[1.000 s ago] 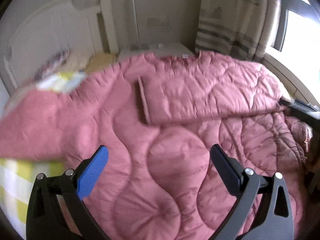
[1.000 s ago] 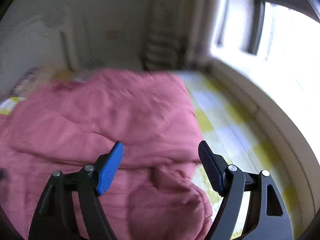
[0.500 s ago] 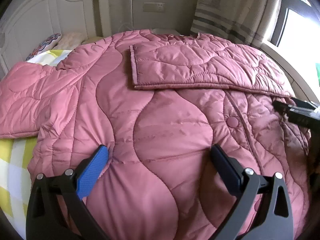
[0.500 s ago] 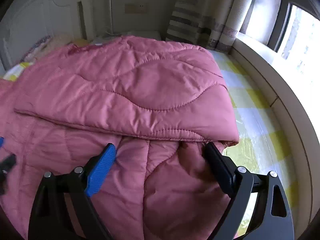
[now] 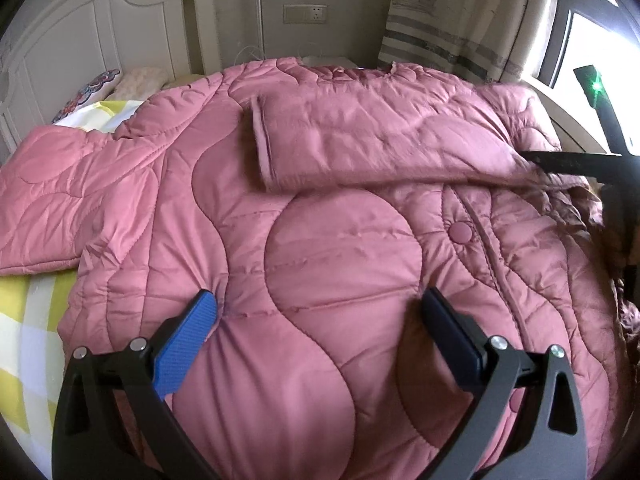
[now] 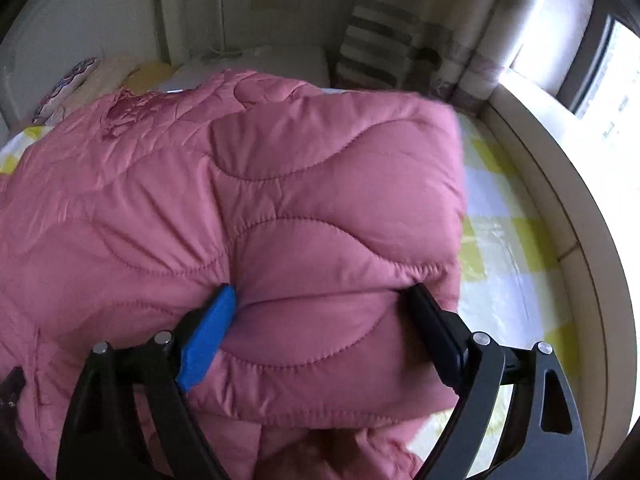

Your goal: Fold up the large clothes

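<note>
Two grippers work one garment: a pink quilted coat [image 5: 320, 264] spread across the bed [image 5: 24, 344], covering most of the yellow-checked sheet [image 6: 500, 240] from the headboard [image 5: 80, 52] end down to the near edge. The left gripper [image 5: 320, 320] hovers low over the coat's front panel with its fingers wide apart and nothing between them, seemingly waiting or pinning rather than gripping. The right gripper [image 6: 320, 308] has its fingers spread around a thick fold of padded fabric on the window side of the bed; the cloth fills the gap and bulges against both pads, though whether they squeeze it firmly or merely bracket it is hard to tell. One sleeve [image 5: 380, 148] already lies folded across the chest, its cuff toward the bed's middle, which suggests the right side is being brought inward to narrow the body. The other sleeve [image 5: 60, 200] lies outstretched toward the left edge of the bed, so it likely needs folding in too. Open room is good on the window side, where bare sheet shows between the coat's edge and the low ledge [image 6: 560, 184]; at the headboard end pillows [image 5: 132, 80] crowd the collar, leaving little slack there.
</note>
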